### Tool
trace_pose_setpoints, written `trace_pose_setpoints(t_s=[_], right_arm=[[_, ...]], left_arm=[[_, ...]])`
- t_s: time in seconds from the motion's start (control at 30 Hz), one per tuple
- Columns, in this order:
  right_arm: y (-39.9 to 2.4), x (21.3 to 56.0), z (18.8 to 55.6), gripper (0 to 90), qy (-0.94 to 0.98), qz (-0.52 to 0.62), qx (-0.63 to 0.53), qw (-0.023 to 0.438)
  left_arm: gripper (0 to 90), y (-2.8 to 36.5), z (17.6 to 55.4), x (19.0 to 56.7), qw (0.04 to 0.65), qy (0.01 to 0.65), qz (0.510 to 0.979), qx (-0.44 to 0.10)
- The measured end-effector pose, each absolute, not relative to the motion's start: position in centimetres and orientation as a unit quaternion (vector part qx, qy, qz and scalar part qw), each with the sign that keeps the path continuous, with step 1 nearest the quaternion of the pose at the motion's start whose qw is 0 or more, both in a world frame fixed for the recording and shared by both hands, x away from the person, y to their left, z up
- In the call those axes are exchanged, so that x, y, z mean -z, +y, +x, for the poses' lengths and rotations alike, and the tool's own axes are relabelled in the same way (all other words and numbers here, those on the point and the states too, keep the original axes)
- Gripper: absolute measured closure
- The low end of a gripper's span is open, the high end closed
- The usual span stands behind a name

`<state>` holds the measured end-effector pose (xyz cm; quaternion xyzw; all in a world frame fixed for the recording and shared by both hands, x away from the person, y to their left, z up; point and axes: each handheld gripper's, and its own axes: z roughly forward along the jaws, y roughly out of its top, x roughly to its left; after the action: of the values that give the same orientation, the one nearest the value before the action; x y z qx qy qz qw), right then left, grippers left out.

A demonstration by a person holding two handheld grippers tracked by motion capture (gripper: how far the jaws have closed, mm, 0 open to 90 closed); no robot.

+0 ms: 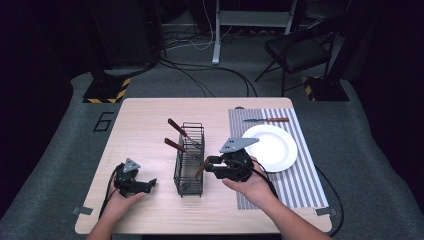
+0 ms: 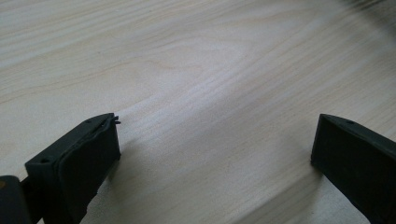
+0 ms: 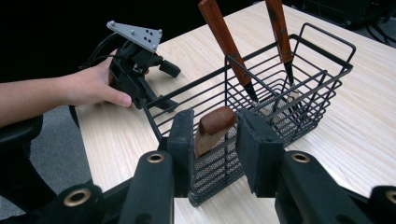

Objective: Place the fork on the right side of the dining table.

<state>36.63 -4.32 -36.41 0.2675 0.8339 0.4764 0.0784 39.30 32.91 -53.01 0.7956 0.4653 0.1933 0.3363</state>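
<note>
Surface (image 1: 150, 130): pale wood, fine straight grain, rectangular, rounded corners. Around it grey carpet, black cables trailing at 12 o'clock, a black folding chair (image 1: 300, 50) at 1 o'clock, yellow-and-black striped feet at 11 and 2 o'clock. Room dark beyond.

Striped cloth mat (image 1: 295, 185), grey and white, covers the 3 o'clock side of the surface. On it a round, glossy white plate (image 1: 277, 150); at the plate's 12 o'clock lies a knife (image 1: 267, 120) with a brown handle, flat on the mat.

Wire basket (image 1: 190, 157): black, thin rods, long and narrow, mesh floor, standing at the centre of the surface. Two wooden-handled utensils (image 3: 224, 42) lean in its far end, handles up and tilted toward 10 o'clock in the high view.

Third utensil handle (image 3: 214, 127): reddish-brown wood, smooth, rounded end, at the near end of the basket by its 3 o'clock wall. Its lower part is hidden behind the wire.

Right hand-held gripper (image 3: 214, 135): black jaws either side of that handle and close on it, left pad against the wood; whether the right pad presses too I cannot tell. Grey three-cornered plate on top in the high view.

Left hand-held gripper (image 2: 215, 144): at 7 o'clock on the surface, jaws spread wide over bare wood, nothing between them.
</note>
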Motion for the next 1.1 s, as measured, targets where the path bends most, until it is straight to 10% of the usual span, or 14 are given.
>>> trace_pose_setpoints(t_s=[1.1], right_arm=[[-1.6,35.0,37.6,74.1,0.83,0.252,-0.493,0.066]], left_arm=[[0.9,32.9,39.3,53.0,0.336,0.465,0.796,-0.193]])
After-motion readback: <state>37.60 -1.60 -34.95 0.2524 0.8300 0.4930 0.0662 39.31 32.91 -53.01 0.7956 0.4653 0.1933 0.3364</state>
